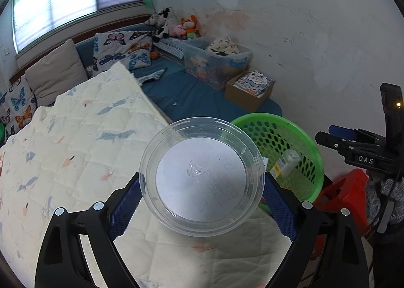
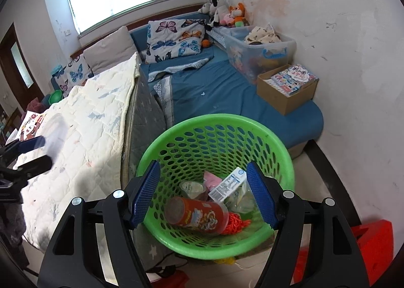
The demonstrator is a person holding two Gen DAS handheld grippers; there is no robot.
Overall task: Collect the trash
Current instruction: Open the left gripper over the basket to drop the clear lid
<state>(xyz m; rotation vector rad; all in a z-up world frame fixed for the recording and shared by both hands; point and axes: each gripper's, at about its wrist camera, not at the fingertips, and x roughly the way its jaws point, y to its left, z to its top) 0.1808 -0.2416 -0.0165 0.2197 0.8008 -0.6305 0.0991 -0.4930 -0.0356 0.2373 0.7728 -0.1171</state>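
Left gripper [image 1: 202, 203] clamps the clear plastic lid [image 1: 202, 177] by its rim, over the quilt's [image 1: 75, 141] corner beside the green basket [image 2: 280, 146], likely for dropping in. Right gripper [image 2: 203, 193] hangs empty over the basket, jaws well apart, nothing between, presumably just released.

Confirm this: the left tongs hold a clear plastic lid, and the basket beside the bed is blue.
Not quite. The left tongs do hold the clear lid, but the basket beside the bed is green, as the right wrist view shows.
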